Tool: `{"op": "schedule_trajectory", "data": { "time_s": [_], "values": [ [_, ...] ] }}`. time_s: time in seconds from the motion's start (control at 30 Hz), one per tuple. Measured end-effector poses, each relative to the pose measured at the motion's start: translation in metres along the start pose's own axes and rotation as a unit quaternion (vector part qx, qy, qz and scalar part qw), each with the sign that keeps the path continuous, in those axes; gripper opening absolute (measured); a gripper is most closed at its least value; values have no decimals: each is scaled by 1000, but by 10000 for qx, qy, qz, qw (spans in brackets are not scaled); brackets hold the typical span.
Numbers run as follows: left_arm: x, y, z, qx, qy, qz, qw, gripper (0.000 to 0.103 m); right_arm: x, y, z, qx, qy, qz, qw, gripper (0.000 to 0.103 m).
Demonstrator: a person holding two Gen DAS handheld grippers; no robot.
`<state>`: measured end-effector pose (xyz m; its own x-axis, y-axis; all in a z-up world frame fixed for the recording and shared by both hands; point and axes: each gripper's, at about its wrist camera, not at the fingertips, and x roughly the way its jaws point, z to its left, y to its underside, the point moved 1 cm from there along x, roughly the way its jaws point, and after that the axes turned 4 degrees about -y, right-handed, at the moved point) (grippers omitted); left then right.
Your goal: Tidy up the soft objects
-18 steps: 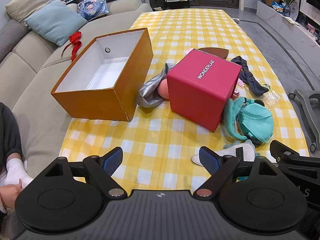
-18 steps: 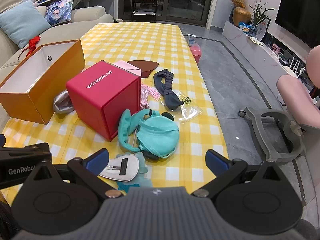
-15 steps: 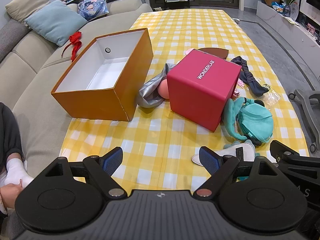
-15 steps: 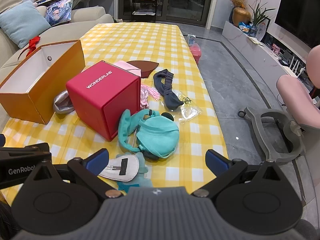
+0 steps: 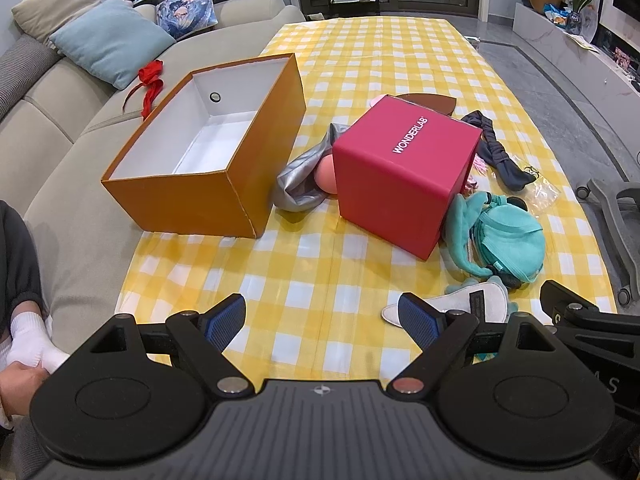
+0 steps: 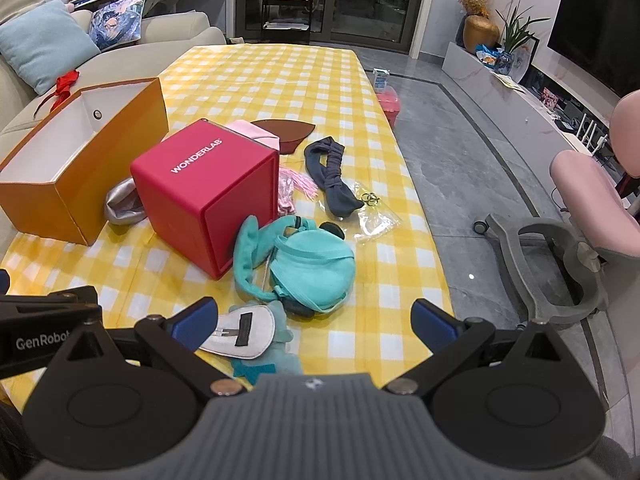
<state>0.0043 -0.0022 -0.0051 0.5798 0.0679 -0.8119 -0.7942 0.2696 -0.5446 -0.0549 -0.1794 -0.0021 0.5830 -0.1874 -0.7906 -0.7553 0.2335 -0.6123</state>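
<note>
step: nothing is being gripped; left gripper [image 5: 322, 316] and right gripper [image 6: 314, 318] are both hovering released over the near table [image 5: 360, 60] edge | soft things are lying around the red box [image 5: 404, 176], orange box [image 5: 208, 148] sitting empty | next: likely reaching for the teal pouch [image 6: 312, 268], needing a descent | versus earlier: nothing is differing

yellow checked tablecloth [image 5: 360, 80], orange box [image 5: 192, 200], magenta cube [image 5: 400, 196]
</note>
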Motion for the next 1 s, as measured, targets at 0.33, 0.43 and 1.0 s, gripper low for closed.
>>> {"op": "schedule_trajectory", "data": {
  "time_s": [0.33,0.43,1.0],
  "values": [
    [1,0,1,-7,11,1,10000,101,-3,4,4,0,28,-7,10000,100],
    [1,0,1,-8,10,1,10000,101,-2,6,3,6,31,-2,10000,100],
    [0,0,1,-10,12,-12,10000,101,-2,6,3,-4,42,-8,10000,100]
  ]
}}
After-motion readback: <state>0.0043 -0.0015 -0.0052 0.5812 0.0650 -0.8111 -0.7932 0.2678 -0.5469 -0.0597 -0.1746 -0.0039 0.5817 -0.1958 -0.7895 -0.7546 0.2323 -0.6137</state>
